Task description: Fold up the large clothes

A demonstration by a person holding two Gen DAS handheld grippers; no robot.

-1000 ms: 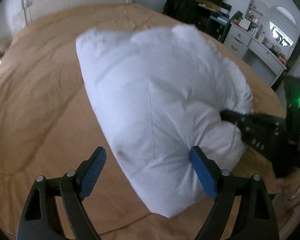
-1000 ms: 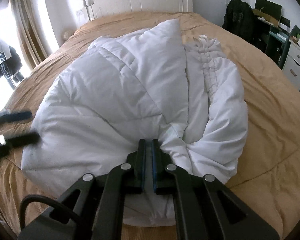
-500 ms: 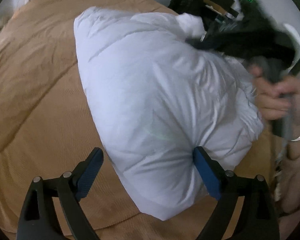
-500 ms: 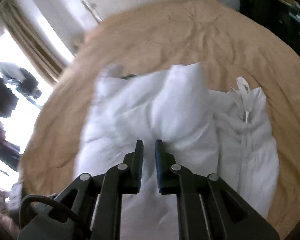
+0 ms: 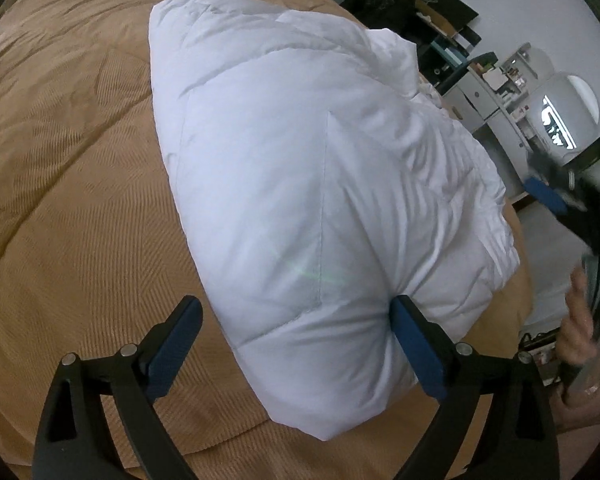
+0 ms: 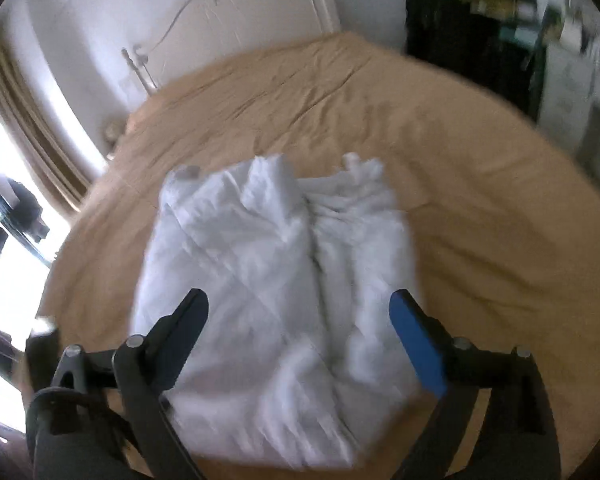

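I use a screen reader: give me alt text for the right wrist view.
A white padded jacket lies folded lengthwise on a tan bedspread, seen blurred from above. The open right hand-held gripper hangs over its near end, holding nothing. A white headboard stands at the far end.

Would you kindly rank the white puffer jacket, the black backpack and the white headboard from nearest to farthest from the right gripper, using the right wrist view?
1. White puffer jacket: directly below and between the open fingers of the right gripper.
2. Black backpack: beyond the bed's far right corner.
3. White headboard: at the far end, upper left. Its order with the backpack is close.
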